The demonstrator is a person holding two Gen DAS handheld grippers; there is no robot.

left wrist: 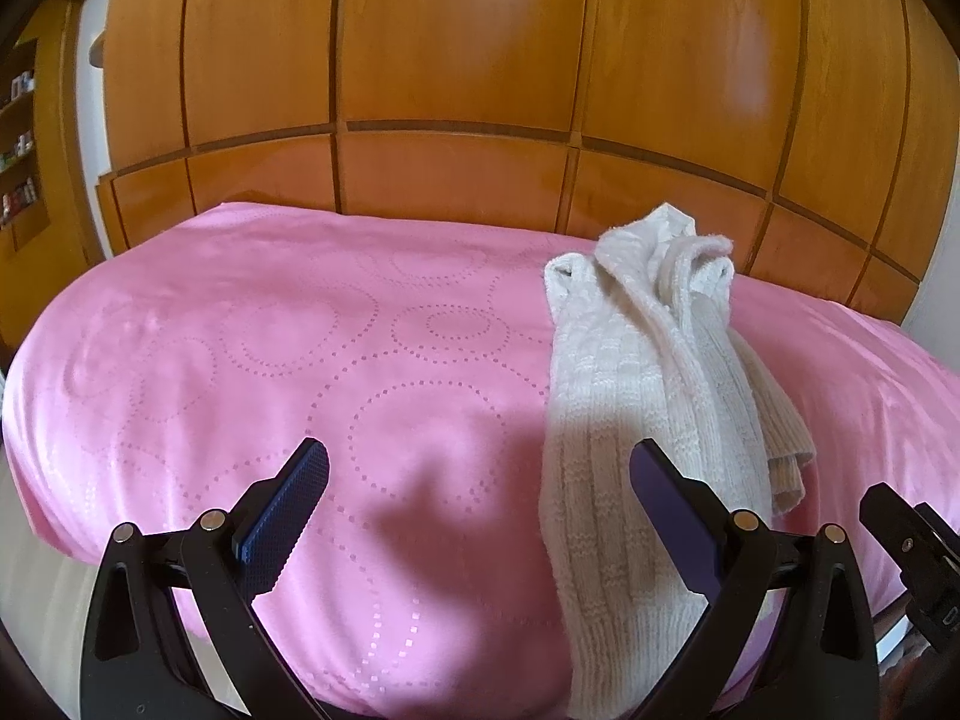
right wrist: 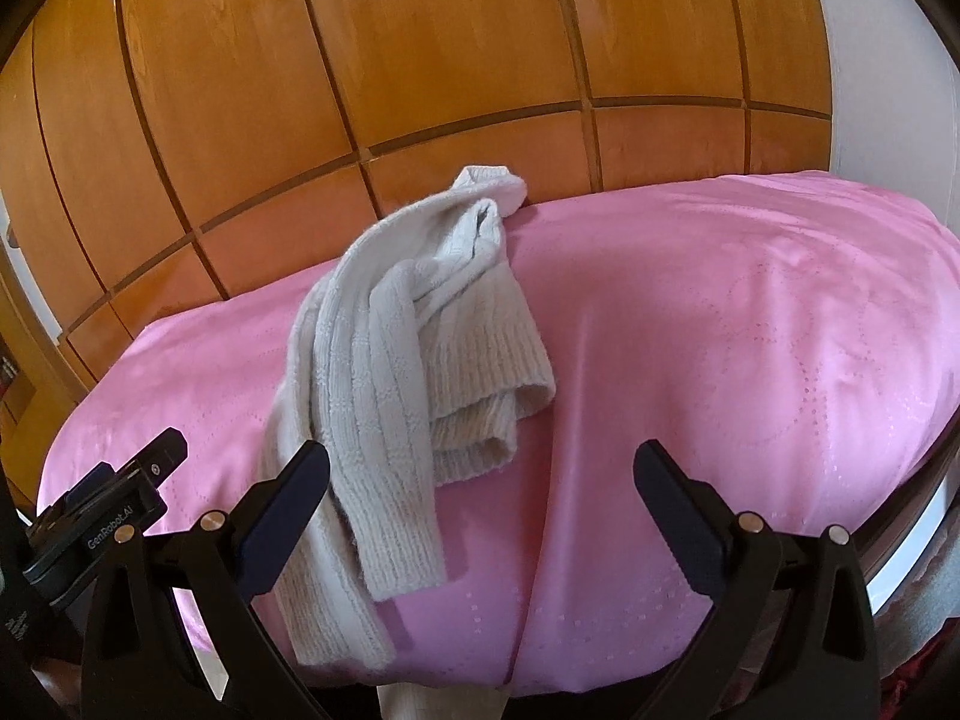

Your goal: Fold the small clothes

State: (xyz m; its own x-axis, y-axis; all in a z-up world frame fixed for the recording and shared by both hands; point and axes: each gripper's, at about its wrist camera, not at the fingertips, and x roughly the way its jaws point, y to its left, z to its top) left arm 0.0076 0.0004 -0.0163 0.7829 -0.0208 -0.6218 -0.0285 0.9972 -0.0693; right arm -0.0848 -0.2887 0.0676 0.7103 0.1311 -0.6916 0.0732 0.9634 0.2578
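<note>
A cream knitted sweater [left wrist: 636, 396] lies bunched in a long heap on a pink bedspread [left wrist: 300, 360], running from the far edge to the near edge, where it hangs over. It also shows in the right wrist view [right wrist: 384, 372], with a sleeve trailing toward the camera. My left gripper [left wrist: 480, 462] is open and empty above the near edge, its right finger over the sweater's near end. My right gripper [right wrist: 480, 462] is open and empty, its left finger beside the sleeve. The right gripper's body [left wrist: 912, 546] shows at the left wrist view's edge.
A wooden panelled wardrobe [left wrist: 456, 60] stands right behind the bed. Shelves with small items [left wrist: 18, 144] are at far left. The pink bedspread [right wrist: 750, 330] stretches bare to the right of the sweater. The left gripper's body [right wrist: 102, 510] is at lower left.
</note>
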